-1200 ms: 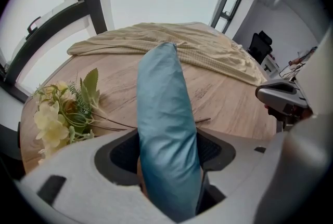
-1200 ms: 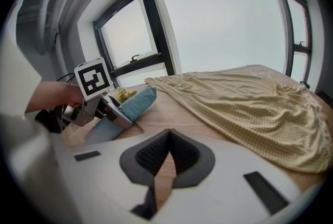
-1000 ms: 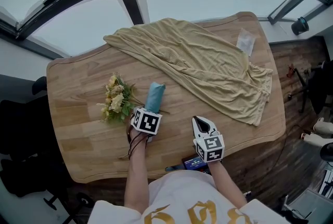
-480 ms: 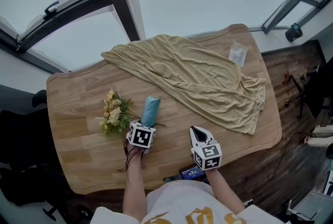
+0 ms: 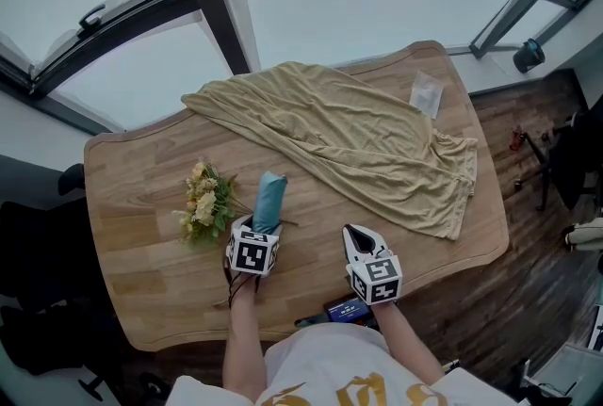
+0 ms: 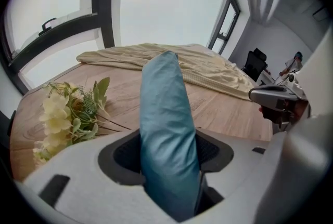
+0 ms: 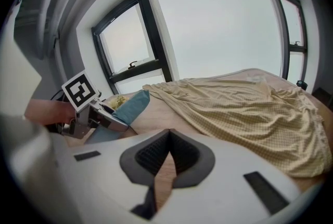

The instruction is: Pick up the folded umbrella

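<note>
The folded umbrella [image 5: 269, 199] is a teal-blue sleeve lying on the wooden table [image 5: 132, 282] beside the flowers. My left gripper [image 5: 258, 225] has its jaws round the umbrella's near end. In the left gripper view the umbrella [image 6: 164, 129] fills the gap between the pads and runs away toward the cloth. The right gripper view shows the umbrella [image 7: 130, 106] slanting up out of the left gripper, far tip raised. My right gripper [image 5: 358, 236] hovers to the right near the front edge, shut [image 7: 167, 137] with nothing in it.
A bunch of pale yellow artificial flowers [image 5: 205, 202] lies just left of the umbrella. A large beige cloth [image 5: 358, 140] covers the table's far right half. A small clear packet [image 5: 426, 95] sits at the far right corner. A dark object [image 5: 344, 310] lies at the front edge.
The left gripper has tipped steeper over the umbrella's near end, and the umbrella now points more straight away. The right gripper has kept still.
</note>
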Available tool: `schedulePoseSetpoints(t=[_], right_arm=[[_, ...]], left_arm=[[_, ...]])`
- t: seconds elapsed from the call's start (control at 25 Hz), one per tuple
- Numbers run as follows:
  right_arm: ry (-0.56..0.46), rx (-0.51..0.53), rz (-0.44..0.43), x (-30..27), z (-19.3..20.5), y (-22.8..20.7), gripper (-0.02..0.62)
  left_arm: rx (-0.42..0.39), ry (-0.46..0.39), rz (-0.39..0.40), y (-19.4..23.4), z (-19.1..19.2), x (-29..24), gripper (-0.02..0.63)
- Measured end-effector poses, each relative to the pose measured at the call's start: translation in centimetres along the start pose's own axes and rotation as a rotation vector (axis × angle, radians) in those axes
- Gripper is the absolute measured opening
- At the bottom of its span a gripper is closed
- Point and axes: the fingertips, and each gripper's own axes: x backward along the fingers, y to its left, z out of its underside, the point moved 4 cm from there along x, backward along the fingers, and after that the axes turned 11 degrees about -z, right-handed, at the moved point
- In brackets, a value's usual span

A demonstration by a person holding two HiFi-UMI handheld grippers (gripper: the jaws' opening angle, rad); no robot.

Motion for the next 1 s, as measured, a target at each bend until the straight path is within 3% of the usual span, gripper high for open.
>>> schedulePoseSetpoints(t=[1.0], right_arm=[[-0.090, 0.110, -0.064, 3.8, -3.3, 3.4, 0.011]], left_arm=[[0.150, -0.331, -0.032, -0.9, 0.0, 10.0, 0.282]])
